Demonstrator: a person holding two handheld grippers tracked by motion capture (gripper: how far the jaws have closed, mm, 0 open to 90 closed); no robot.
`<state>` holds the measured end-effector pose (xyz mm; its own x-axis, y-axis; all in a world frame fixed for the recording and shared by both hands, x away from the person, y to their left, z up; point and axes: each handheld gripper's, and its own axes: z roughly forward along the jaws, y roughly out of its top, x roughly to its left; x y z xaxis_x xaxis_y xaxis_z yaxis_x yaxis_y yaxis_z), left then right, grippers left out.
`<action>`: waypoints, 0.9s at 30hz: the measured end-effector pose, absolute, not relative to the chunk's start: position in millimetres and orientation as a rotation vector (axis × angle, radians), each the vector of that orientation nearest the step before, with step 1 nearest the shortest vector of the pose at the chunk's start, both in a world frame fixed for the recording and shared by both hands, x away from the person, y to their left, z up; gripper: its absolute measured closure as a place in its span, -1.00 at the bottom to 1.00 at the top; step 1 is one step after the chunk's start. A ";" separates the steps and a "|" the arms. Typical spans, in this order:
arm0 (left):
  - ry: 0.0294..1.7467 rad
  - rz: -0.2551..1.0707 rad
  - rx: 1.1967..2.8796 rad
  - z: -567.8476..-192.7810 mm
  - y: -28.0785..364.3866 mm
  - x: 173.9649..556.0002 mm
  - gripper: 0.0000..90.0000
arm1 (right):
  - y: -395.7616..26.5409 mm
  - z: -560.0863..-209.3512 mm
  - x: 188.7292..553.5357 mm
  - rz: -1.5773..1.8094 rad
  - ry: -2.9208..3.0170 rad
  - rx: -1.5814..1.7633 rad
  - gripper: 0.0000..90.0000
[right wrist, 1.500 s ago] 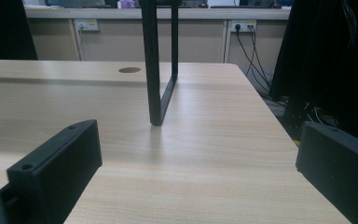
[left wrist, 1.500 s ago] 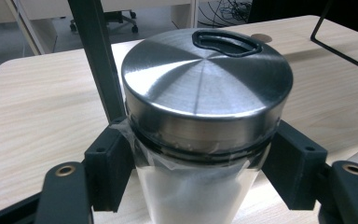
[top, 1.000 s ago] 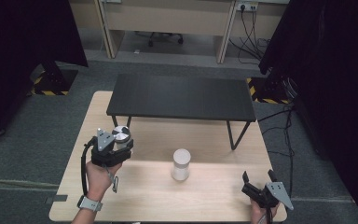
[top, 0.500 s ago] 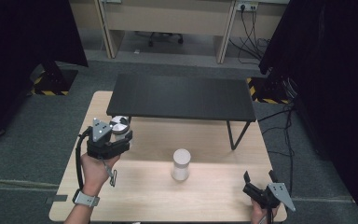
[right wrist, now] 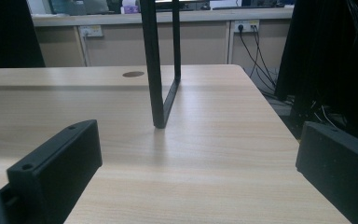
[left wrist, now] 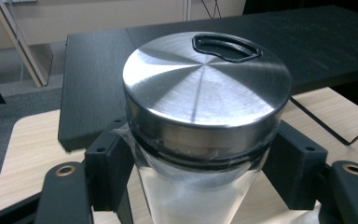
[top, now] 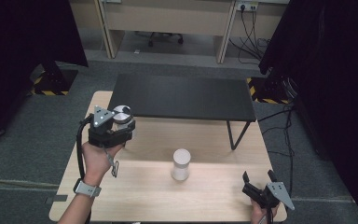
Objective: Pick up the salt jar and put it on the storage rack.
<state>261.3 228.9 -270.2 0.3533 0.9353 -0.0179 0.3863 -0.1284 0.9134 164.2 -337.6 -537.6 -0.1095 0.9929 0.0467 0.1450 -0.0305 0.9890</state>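
Left gripper [top: 121, 122]: you've got it clamped on the jar [left wrist: 205, 140], pads pressing the clear body from both sides just under the lid.
Jar: see-through, something pale/whitish inside, held upright, up off the wooden table [top: 214, 140] near its left side, right at the left end of the black shelf [top: 186, 95].
Lid [left wrist: 207, 79]: brushed metal, round, with a black oval loop set near the far edge. It's sitting on the jar.
Right gripper [top: 259, 176]: your jaws are spread wide with nothing between them, resting low at the table's near right corner, looking toward the shelf's black leg [right wrist: 158, 70].
Other jar [top: 181, 164]: white, standing on the table between your two hands, well apart from both.
Writing/brands: nothing readable on the lid or jar, no label I can make out.
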 end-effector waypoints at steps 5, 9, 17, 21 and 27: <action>1.176 0.769 1.683 -259.0 224.4 268.1 -0.32 | -338.1 -537.7 164.0 1.254 1.381 1.289 -0.99; 1.166 0.787 1.678 -250.7 219.7 276.3 -0.32 | -338.4 -537.7 164.2 1.253 1.386 1.284 -0.99; 1.152 0.808 1.698 -241.4 208.1 295.0 -0.32 | -338.1 -537.3 164.5 1.249 1.392 1.281 -0.99; 1.144 0.824 1.708 -239.4 204.6 305.1 -0.32 | -338.0 -537.1 164.7 1.246 1.396 1.278 -0.99; 1.152 0.837 1.710 -239.8 202.3 322.6 -0.32 | -337.4 -536.4 165.1 1.236 1.403 1.275 -0.99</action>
